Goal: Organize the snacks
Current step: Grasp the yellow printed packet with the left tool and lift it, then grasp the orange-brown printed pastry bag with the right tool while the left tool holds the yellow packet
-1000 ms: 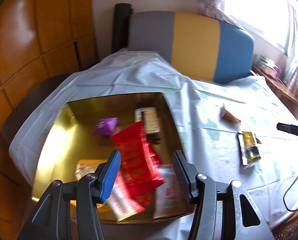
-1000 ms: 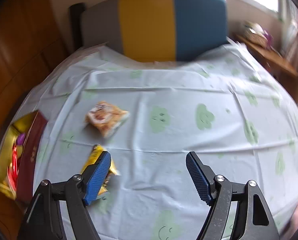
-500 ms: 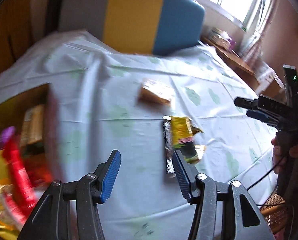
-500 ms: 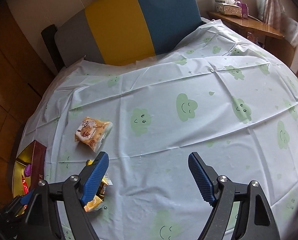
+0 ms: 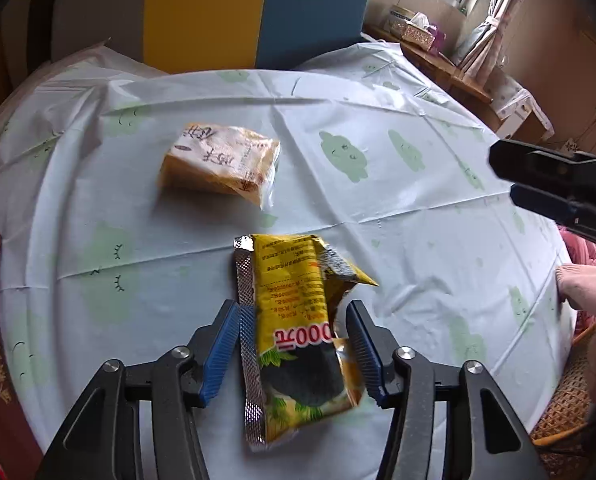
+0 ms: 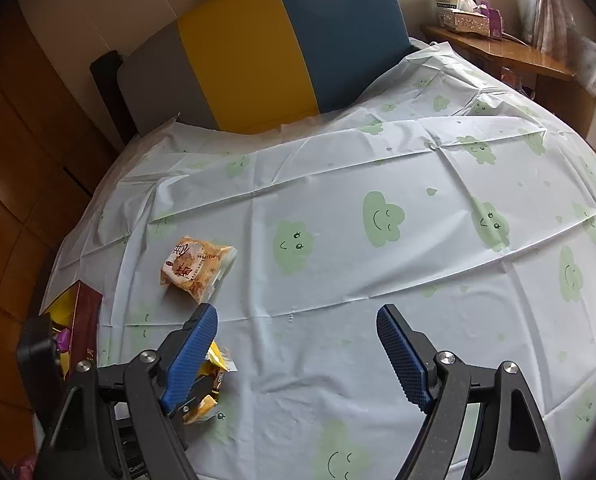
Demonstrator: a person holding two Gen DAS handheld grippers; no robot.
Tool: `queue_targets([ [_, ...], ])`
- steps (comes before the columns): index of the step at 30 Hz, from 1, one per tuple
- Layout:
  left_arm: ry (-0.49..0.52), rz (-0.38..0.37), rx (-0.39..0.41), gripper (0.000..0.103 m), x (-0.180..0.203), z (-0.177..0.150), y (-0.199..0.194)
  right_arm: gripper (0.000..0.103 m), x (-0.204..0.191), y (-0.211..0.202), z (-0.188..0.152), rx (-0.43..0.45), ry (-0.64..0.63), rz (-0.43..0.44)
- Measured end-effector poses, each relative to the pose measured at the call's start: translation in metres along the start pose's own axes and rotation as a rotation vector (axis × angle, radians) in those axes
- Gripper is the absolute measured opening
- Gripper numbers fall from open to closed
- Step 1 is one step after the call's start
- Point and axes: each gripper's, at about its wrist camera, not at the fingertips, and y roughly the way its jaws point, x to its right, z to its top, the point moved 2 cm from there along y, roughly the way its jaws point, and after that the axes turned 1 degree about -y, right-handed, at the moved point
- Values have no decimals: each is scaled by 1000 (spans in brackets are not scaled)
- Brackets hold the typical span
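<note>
A yellow snack packet with a silver seam lies on the tablecloth between the fingers of my left gripper. Its jaws are closing: the left pad is at the silver seam, and the right pad stands a small gap off the torn edge. Further back lies an orange-wrapped pastry packet. My right gripper hovers open over bare cloth with nothing between its fingers; the yellow packet peeks out beside its left finger. The red box with gold lining holds several snacks at the table's left edge.
A pale tablecloth with green clouds covers the round table. A chair back in grey, yellow and blue stands behind it. A wooden shelf with a tissue box is at back right. A person's hand rests at the right table edge.
My left gripper swung right from above the gold-lined box and came down around the yellow packet, its jaws narrowing. The right gripper stayed nearly in place.
</note>
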Motion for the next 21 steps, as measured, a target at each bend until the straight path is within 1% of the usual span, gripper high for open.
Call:
queue_targets([
  [3, -22, -23, 16, 25, -6, -3, -3, 82, -4, 1, -1, 1, -31, -12],
  [4, -19, -21, 24, 23, -6, -4, -6, 82, -5, 2, -1, -1, -38, -11],
  [6, -4, 11, 43, 22, -10, -12, -16, 82, -8, 4, -2, -7, -54, -9],
  [9, -4, 33, 49, 22, -19, -26, -28, 82, -14, 7, -6, -19, -85, -8],
  [13, 35, 141, 109, 22, -27, -53, -47, 82, -20, 16, -12, -63, -107, 8],
  [14, 45, 158, 125, 22, -29, -59, -51, 82, -22, 19, -14, -73, -117, 9],
  [17, 54, 169, 161, 22, -32, -72, -56, 82, -33, 26, -21, -102, -169, 28],
  [21, 19, 131, 169, 23, -41, -73, -54, 82, -57, 32, -27, -133, -247, 89],
])
